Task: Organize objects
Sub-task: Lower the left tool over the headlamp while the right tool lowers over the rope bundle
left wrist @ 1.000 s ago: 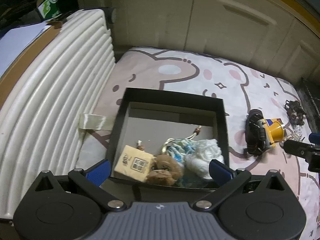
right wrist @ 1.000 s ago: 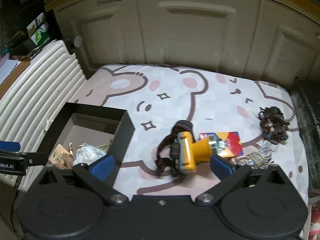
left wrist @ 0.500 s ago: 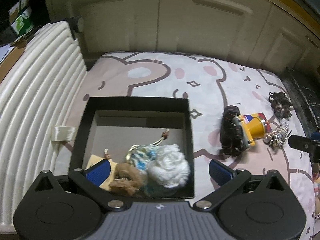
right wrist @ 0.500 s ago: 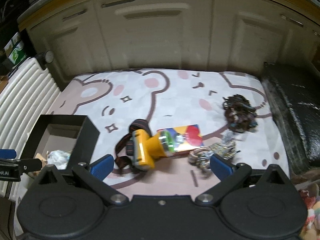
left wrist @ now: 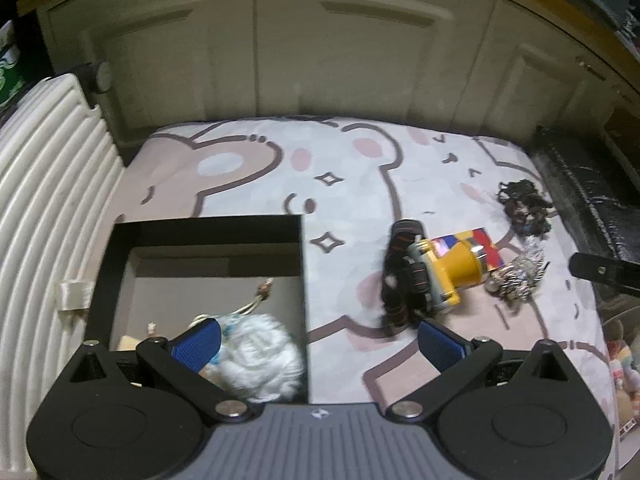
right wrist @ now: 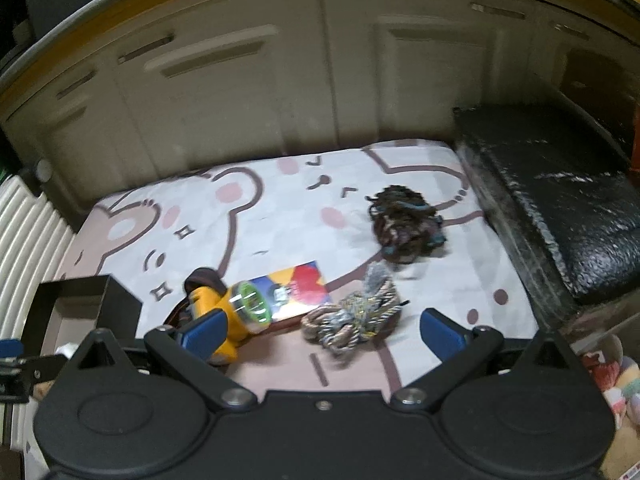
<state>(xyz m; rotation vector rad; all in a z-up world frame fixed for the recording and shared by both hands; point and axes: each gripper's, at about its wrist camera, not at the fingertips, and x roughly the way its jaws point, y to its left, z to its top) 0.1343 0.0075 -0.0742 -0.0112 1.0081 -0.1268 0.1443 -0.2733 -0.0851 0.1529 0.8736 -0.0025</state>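
A black open box (left wrist: 200, 228) sits on the bear-print mat at the left and holds a white fluffy ball (left wrist: 260, 364) and a drawstring pouch. A yellow headlamp (left wrist: 444, 276) with a black strap lies right of the box on a colourful card (right wrist: 298, 288). A silvery braided cord bundle (right wrist: 356, 316) and a dark cord bundle (right wrist: 404, 224) lie further right. My left gripper (left wrist: 318, 346) is open and empty, above the box's right wall. My right gripper (right wrist: 322, 330) is open and empty, above the silvery bundle.
A white ribbed panel (left wrist: 44, 208) borders the mat on the left. Cream cabinet doors (left wrist: 320, 48) stand behind. A black cushion (right wrist: 560, 208) lies along the right edge. Stuffed toys (right wrist: 612, 376) sit at the lower right.
Both grippers have swung to the right. The left view has shifted from the box towards the headlamp. The right view has shifted from the headlamp towards the cord bundles. Both stay open.
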